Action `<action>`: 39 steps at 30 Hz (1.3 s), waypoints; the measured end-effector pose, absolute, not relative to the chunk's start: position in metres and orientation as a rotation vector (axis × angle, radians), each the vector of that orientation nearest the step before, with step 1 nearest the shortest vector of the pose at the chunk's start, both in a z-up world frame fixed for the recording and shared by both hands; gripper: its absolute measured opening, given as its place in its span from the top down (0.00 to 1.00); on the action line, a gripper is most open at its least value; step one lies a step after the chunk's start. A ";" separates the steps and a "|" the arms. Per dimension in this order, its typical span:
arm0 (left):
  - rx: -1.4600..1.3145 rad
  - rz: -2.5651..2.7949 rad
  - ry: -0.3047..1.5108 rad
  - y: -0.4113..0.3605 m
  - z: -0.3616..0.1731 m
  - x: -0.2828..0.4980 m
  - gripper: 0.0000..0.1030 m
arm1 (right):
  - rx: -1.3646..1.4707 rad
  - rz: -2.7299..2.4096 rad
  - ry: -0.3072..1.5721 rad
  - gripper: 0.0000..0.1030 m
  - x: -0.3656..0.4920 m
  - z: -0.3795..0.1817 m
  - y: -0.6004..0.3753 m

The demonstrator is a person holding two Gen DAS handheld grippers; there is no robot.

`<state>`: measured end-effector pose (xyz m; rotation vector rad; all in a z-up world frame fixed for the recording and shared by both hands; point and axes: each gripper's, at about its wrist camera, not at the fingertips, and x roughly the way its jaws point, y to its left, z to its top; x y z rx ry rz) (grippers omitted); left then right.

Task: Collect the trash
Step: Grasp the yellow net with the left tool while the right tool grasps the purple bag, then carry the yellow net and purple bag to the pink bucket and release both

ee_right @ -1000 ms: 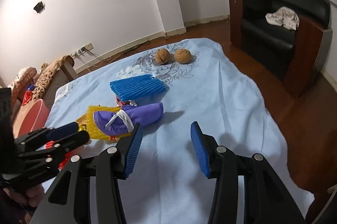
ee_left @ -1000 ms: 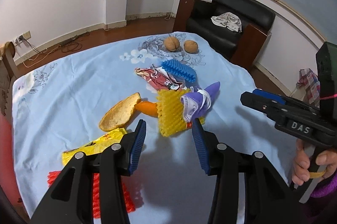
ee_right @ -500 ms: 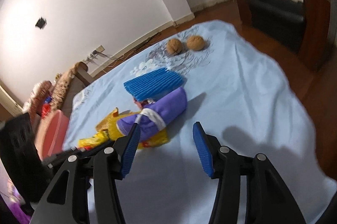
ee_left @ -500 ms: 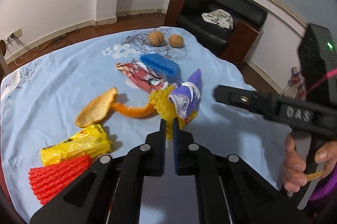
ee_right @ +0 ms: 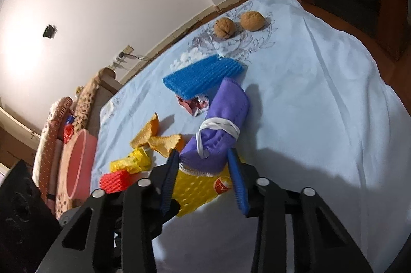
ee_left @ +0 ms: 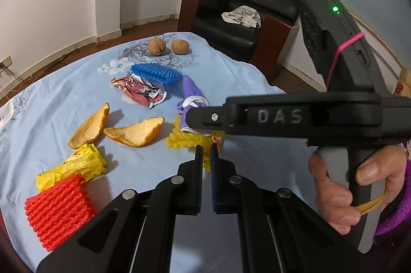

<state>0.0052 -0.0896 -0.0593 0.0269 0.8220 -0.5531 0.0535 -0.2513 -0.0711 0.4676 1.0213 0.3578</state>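
Trash lies on a blue cloth-covered table (ee_left: pixel 64 98). My left gripper (ee_left: pixel 206 152) is shut on the near edge of a yellow foam net (ee_left: pixel 183 140), also in the right wrist view (ee_right: pixel 197 185). My right gripper (ee_right: pixel 203 160) is open, its fingers on either side of the near end of a rolled purple cloth tied with white elastic (ee_right: pixel 221 124), which lies on the yellow net. From the left wrist view the right gripper's body hides part of the purple cloth (ee_left: pixel 191 95).
Also on the table: two orange peels (ee_left: pixel 133 131), a yellow wrapper (ee_left: pixel 74 167), a red foam net (ee_left: pixel 56 211), a red crumpled wrapper (ee_left: pixel 141 90), a blue foam net (ee_left: pixel 156 72), two walnuts (ee_left: pixel 168 45). A pink basin (ee_right: pixel 77 165) stands left of the table. A black armchair (ee_left: pixel 239 23) stands beyond.
My left gripper closed on the yellow net's edge. My right gripper moved in over the net until its open fingers stood around the purple cloth's end. An orange peel now lies uncovered.
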 end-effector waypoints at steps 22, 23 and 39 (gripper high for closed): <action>-0.069 -0.482 0.692 -0.048 -0.014 -0.014 0.97 | 0.328 0.315 0.794 0.97 0.017 -0.006 -0.262; -0.077 -0.470 0.682 -0.043 -0.010 -0.015 0.97 | 0.318 0.325 0.783 0.97 0.016 -0.001 -0.259; -0.183 -0.214 0.599 0.037 0.014 -0.033 0.97 | 0.163 0.572 0.702 0.97 0.021 0.048 -0.148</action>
